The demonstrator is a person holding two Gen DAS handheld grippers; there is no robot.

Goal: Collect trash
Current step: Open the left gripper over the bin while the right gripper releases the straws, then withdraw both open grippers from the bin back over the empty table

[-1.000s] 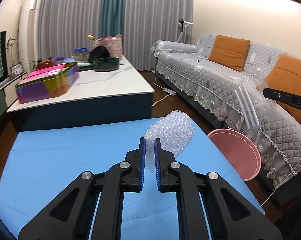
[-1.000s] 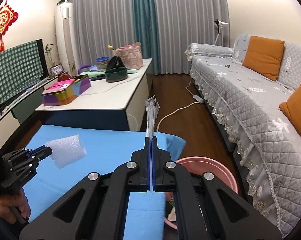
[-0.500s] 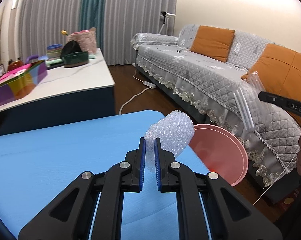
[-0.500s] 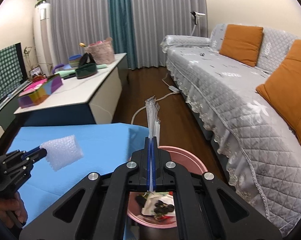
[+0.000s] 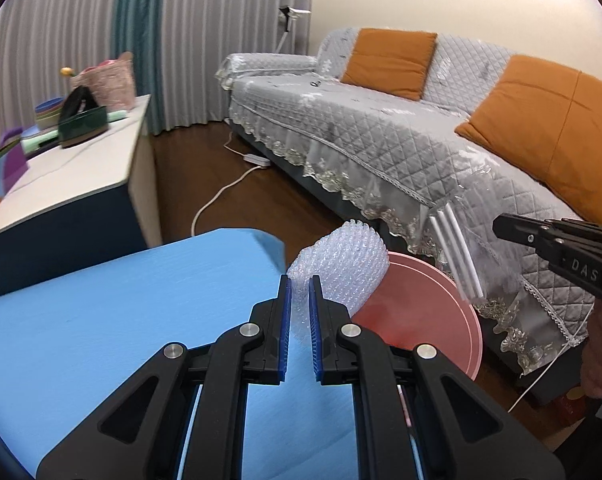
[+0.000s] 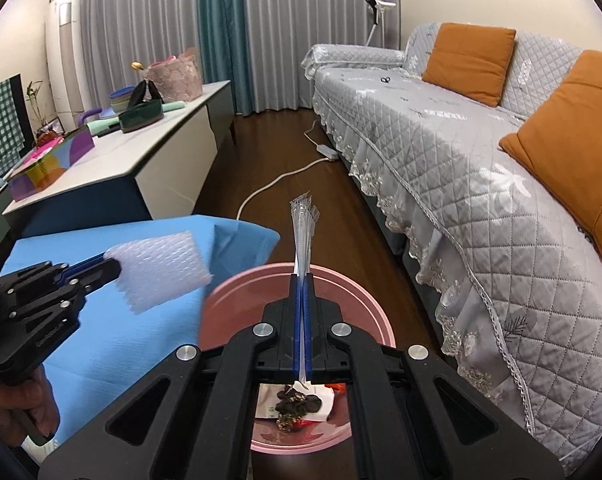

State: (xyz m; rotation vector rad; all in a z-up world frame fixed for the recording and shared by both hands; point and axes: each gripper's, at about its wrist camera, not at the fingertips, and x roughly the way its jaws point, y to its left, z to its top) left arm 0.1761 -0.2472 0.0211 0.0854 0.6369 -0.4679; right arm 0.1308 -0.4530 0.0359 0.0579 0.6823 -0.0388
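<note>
Both pieces of trash are at the drop-off step: the left gripper (image 5: 299, 280) clenches the bubble wrap (image 5: 343, 267) beside the pink bin's (image 6: 229, 300) rim, over the blue bench (image 5: 101, 300). The right gripper (image 6: 302, 280) pinches a clear plastic wrapper (image 6: 303, 224) above the bin. Next, I judge, each must be over the opening before its jaws release.

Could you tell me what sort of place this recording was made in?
Most likely a home living room: a sofa with a quilted grey cover and orange cushions, floor-length curtains, and a low cabinet carrying household items.
</note>
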